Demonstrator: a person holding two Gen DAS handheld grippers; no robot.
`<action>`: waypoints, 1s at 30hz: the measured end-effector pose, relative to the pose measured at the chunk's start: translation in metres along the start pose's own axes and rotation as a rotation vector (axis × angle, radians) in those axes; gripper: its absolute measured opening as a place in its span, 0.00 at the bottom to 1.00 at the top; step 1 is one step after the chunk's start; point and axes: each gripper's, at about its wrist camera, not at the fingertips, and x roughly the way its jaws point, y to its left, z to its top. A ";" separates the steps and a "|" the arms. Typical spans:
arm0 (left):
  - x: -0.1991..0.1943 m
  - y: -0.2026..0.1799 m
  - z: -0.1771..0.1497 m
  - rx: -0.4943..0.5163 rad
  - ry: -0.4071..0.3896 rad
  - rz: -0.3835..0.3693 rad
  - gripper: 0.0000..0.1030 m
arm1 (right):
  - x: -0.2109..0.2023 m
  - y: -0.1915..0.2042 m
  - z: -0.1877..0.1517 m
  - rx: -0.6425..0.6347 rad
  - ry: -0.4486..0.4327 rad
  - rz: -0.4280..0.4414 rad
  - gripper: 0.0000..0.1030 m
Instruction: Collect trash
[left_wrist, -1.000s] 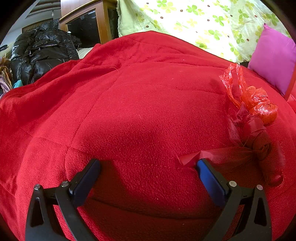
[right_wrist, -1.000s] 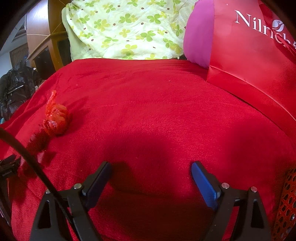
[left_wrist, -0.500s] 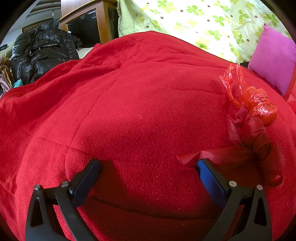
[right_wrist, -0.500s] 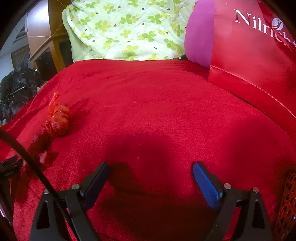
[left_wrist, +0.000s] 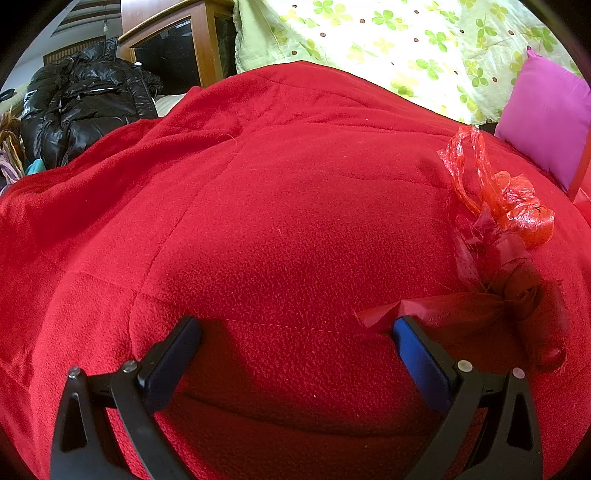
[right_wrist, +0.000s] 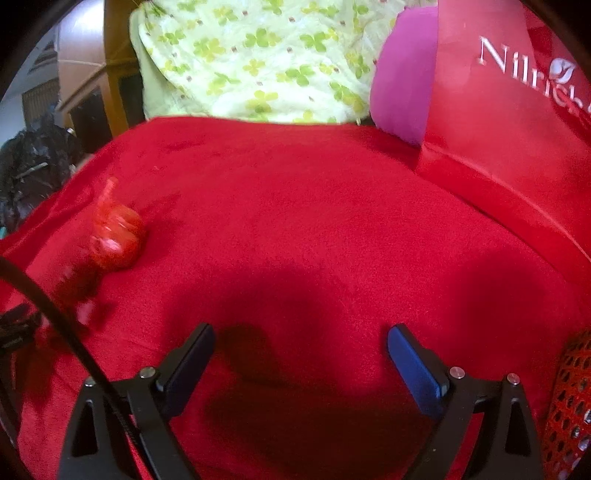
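Note:
A crumpled red plastic bag (left_wrist: 517, 210) lies on the red blanket (left_wrist: 277, 229), with darker red wrapper scraps (left_wrist: 517, 284) trailing down from it. A scrap tip lies just beyond the right finger of my left gripper (left_wrist: 295, 332), which is open and empty, low over the blanket. The bag also shows in the right wrist view (right_wrist: 114, 236), far left of my right gripper (right_wrist: 301, 339), which is open and empty over bare blanket (right_wrist: 314, 229).
A red paper bag marked "Nilrich" (right_wrist: 517, 129) stands at the right, with a red mesh basket (right_wrist: 569, 406) at the lower right. A pink pillow (left_wrist: 546, 122), a green floral quilt (left_wrist: 406, 44) and a black jacket (left_wrist: 81, 107) ring the blanket.
The right gripper view has shifted slightly left and forward, so the red plastic bag sits nearer its centre. The left gripper has not moved.

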 end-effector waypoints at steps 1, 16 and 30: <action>0.000 0.000 0.000 0.000 0.000 0.000 1.00 | -0.007 0.003 0.003 0.004 -0.023 -0.001 0.93; 0.000 -0.001 0.000 0.001 0.001 0.001 1.00 | -0.050 -0.025 0.012 0.218 -0.063 0.074 0.93; 0.000 0.000 0.000 0.001 0.000 0.002 1.00 | -0.057 -0.007 0.024 0.222 -0.071 0.218 0.93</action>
